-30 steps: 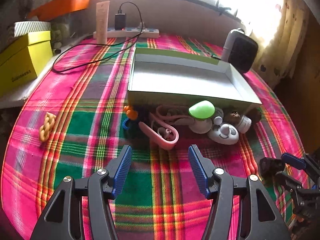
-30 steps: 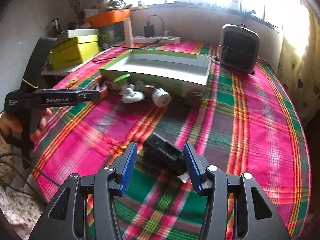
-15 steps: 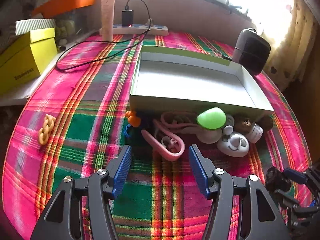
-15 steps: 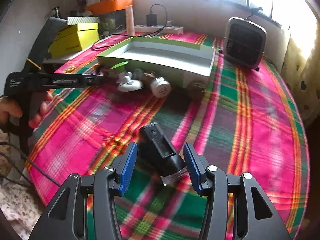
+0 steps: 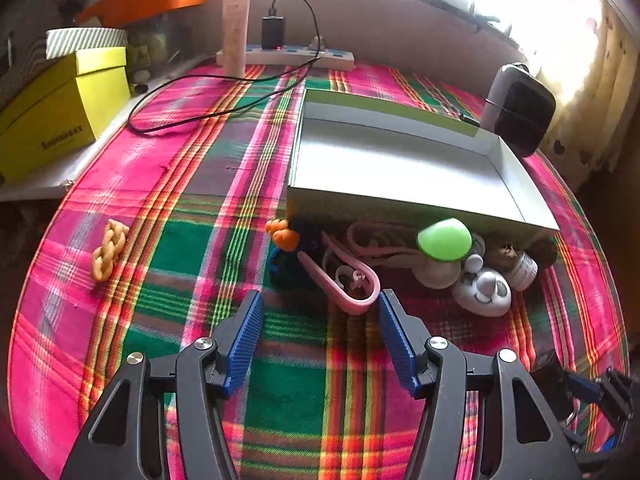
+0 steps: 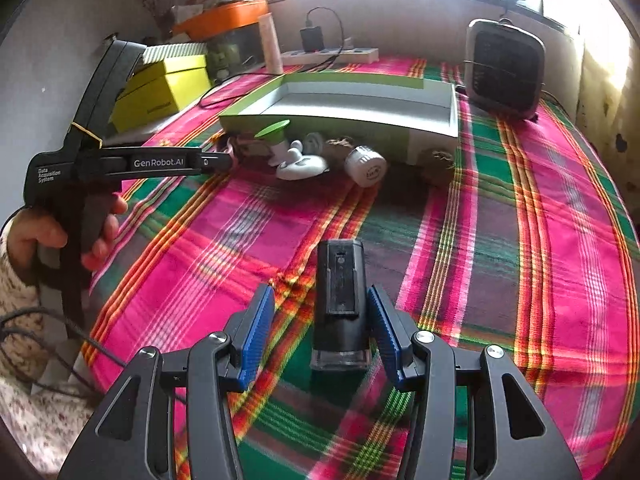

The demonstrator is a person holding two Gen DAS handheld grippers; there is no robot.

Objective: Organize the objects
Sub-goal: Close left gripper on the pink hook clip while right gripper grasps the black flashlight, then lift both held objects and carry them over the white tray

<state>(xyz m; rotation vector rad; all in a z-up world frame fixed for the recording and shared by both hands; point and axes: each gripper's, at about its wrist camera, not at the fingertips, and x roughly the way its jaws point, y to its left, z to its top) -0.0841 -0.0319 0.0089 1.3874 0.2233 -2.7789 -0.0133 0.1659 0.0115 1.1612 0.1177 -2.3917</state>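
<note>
Through the left wrist camera we are looking past the left gripper (image 5: 320,320), its blue pads spread wide with nothing between them, hovering just short of a pink clip (image 5: 348,280) on the plaid tablecloth (image 5: 168,248). Behind the clip, a green-capped mushroom toy (image 5: 443,240), a white mouse-face toy (image 5: 484,292) and a small white jar (image 5: 525,270) are crowding against the near wall of the open box (image 5: 400,164), which is sitting empty. Only this view is showing us the orange piece (image 5: 285,236) at the box's left corner and the braided yellow item (image 5: 108,250) lying well apart to the left.

The right wrist camera is giving us what the left barely catches: a black rectangular device (image 6: 340,304) lying between the pads of the right gripper (image 6: 322,324), its jaws standing open, the right pad close beside it, touching or not we cannot tell. It is also showing a hand (image 6: 60,236) holding the left gripper's handle, and the heater (image 6: 504,68) face-on.
</note>
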